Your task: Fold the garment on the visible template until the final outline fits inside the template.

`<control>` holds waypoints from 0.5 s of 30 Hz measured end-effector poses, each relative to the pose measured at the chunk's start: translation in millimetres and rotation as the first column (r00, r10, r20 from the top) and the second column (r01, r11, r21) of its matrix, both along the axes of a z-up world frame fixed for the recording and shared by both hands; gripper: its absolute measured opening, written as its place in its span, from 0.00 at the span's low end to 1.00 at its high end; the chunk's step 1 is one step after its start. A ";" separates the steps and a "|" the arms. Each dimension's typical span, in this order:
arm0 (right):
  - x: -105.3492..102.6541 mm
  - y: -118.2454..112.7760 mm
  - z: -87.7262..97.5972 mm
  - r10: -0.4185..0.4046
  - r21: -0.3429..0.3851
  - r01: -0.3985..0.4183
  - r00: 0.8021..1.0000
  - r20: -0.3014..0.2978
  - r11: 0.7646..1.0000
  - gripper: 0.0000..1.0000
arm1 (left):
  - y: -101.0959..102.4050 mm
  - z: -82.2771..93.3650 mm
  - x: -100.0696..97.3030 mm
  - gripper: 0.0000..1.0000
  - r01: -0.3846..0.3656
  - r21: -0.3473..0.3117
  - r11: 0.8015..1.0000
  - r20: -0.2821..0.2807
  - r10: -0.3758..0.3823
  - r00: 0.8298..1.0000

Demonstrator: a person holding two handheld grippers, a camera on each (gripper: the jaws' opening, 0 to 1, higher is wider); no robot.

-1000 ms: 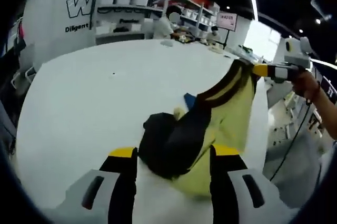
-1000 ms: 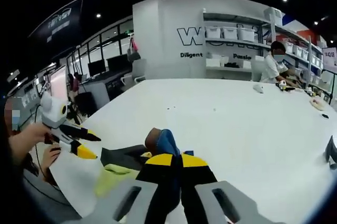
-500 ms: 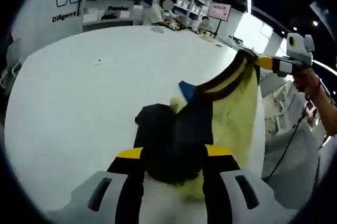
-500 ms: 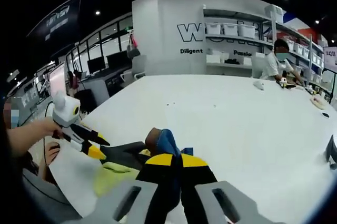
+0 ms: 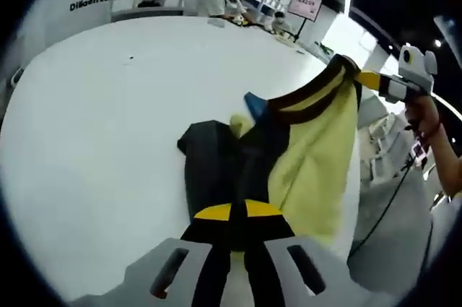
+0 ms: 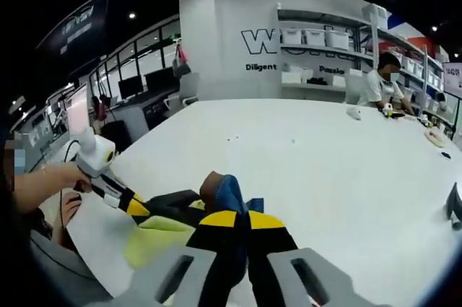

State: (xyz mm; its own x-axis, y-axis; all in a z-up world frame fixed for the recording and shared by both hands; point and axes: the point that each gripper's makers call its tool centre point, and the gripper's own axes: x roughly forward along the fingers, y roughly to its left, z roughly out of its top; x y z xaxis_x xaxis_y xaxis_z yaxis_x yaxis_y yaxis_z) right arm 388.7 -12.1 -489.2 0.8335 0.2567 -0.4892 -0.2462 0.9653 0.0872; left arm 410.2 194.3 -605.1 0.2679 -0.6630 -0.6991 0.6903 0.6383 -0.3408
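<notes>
A yellow and black garment [image 5: 310,155] with a blue patch [image 5: 253,102] lies bunched near the edge of the white table [image 5: 108,126]. My left gripper [image 5: 238,213] is shut on its black part close to the tabletop. My right gripper [image 5: 359,78], held by a hand, pinches the dark-banded edge and holds it up, so the yellow cloth hangs stretched. In the right gripper view the right gripper [image 6: 237,222] is shut on the garment [image 6: 162,238]. The left gripper [image 6: 133,206] grips the cloth at the left, by the table corner.
The wide white table [image 6: 325,155] stretches away from me. Small items [image 6: 354,114] lie at its far side, where people sit in front of shelves with bins [image 6: 310,40]. A dark object [image 6: 455,209] sits at the table's right edge. Desks and monitors [image 6: 137,90] stand at the left.
My left gripper's jaws, open around the black cloth a second ago, have shut on it. The right gripper stays shut and holds the edge up.
</notes>
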 end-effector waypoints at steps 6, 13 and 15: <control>-4.3 -2.6 4.2 -0.005 0.005 0.005 1.000 0.013 1.000 0.00 | 2.8 31.6 -6.7 0.01 -0.064 -0.080 0.995 0.038 0.067 0.997; -8.0 -3.6 16.5 -0.014 0.009 0.014 0.999 0.051 1.000 0.00 | 20.8 78.4 -8.8 0.01 -0.154 -0.156 0.976 0.128 0.174 0.976; -7.9 -3.2 23.9 -0.016 0.011 0.015 0.997 0.073 1.000 0.00 | 27.7 96.5 -9.9 0.01 -0.181 -0.193 0.964 0.155 0.212 0.965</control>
